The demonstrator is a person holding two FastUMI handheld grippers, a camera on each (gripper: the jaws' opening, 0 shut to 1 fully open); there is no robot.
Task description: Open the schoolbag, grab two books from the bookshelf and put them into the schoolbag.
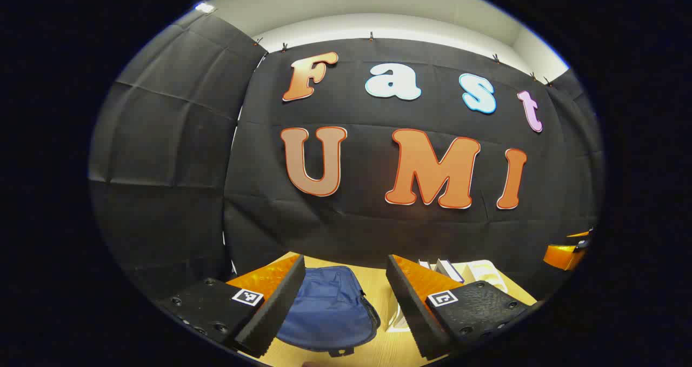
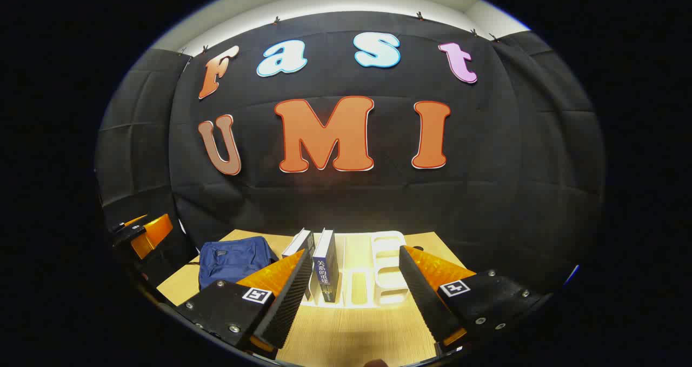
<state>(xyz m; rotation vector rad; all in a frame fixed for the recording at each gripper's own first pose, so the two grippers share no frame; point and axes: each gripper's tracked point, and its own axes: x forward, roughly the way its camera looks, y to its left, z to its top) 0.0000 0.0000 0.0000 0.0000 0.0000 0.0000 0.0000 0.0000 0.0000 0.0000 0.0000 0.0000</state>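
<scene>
A blue schoolbag (image 1: 327, 310) lies flat on the wooden table (image 1: 386, 351), and its zip looks shut. My left gripper (image 1: 346, 302) hangs open in front of and above it, with nothing between its fingers. In the right gripper view the schoolbag (image 2: 232, 260) lies at the left, and two books (image 2: 319, 267) stand upright in the left end of a white bookshelf (image 2: 386, 272). Short of the shelf, my right gripper (image 2: 354, 294) is open and holds nothing. The books (image 1: 446, 269) and shelf (image 1: 486, 274) also peek out behind the right finger in the left gripper view.
The black cloth wall closes the table's far side and both flanks. The other gripper (image 2: 143, 234) shows at the left edge of the right gripper view, and at the right edge (image 1: 567, 251) of the left gripper view. Bare wood (image 2: 351, 329) lies before the shelf.
</scene>
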